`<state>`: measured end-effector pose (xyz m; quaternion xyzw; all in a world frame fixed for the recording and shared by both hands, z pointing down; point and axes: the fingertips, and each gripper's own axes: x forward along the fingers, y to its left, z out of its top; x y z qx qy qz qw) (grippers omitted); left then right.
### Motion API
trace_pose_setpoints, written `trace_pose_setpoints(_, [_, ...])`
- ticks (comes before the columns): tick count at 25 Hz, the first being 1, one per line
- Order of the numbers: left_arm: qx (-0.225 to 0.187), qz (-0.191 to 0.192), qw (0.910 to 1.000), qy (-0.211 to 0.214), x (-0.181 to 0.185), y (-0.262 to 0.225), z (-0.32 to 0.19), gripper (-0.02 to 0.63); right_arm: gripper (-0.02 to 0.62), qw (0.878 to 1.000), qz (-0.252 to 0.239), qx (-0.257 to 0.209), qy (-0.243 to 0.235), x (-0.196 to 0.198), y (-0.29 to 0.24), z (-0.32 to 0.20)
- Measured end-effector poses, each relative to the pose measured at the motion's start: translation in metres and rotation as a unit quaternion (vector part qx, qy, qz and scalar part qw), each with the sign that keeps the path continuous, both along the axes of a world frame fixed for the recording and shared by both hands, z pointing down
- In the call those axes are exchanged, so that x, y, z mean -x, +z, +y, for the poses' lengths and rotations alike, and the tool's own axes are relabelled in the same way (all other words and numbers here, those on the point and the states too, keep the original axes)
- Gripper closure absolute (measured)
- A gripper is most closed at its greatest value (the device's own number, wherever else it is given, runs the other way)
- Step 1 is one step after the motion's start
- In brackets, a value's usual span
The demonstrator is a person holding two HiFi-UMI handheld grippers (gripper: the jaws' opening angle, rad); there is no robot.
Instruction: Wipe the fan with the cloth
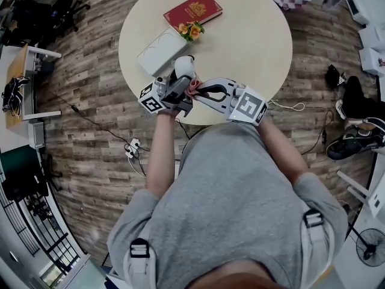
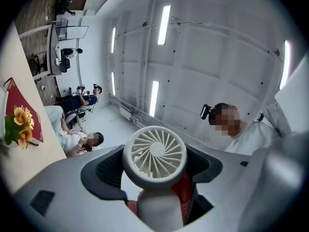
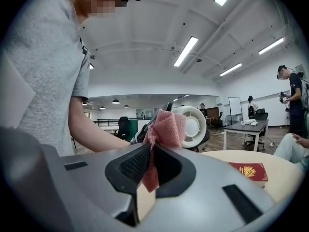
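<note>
A small white hand-held fan (image 1: 183, 68) stands upright over the table's near edge, with my left gripper (image 1: 173, 94) shut on its handle. In the left gripper view the round fan head (image 2: 154, 151) faces the camera and the handle (image 2: 159, 209) sits between the jaws of my left gripper (image 2: 155, 178). My right gripper (image 1: 207, 93) is shut on a pink cloth (image 1: 192, 88). In the right gripper view the bunched cloth (image 3: 165, 128) sticks out of my right gripper (image 3: 149, 161) and touches the side of the fan (image 3: 194, 125). The cloth (image 2: 183, 193) shows red behind the handle.
On the round cream table (image 1: 252, 47) lie a red book (image 1: 192, 9), a small bunch of orange flowers (image 1: 191, 30) and a flat white box (image 1: 161, 51). The red book (image 3: 248, 171) lies beyond the fan. Cables and a power strip (image 1: 132, 149) lie on the wooden floor.
</note>
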<state>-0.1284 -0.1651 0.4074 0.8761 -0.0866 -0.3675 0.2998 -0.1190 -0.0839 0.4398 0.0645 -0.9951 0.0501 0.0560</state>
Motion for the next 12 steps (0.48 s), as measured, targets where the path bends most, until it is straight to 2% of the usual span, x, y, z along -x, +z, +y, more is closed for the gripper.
trace_pose_setpoints(3, [0.007, -0.012, 0.9998, -0.013, -0.002, 0.004, -0.003, 0.232, 0.565, 1.000, -0.011, 0.001, 0.016, 0.003, -0.004, -0.005])
trace_pose_setpoints(7, [0.013, -0.035, 0.9984, -0.042, 0.000, 0.007, -0.008, 0.232, 0.566, 1.000, 0.006, -0.016, 0.021, 0.005, 0.000, -0.009])
trace_pose_setpoints(9, [0.013, -0.061, 0.9960, -0.065, -0.001, 0.008, -0.011, 0.232, 0.566, 0.999, 0.012, -0.019, 0.027, 0.006, 0.003, -0.010])
trace_pose_setpoints(12, [0.016, -0.107, 0.9878, -0.112, -0.003, 0.008, -0.018, 0.232, 0.566, 0.999, 0.011, -0.011, 0.041, 0.005, 0.005, -0.015])
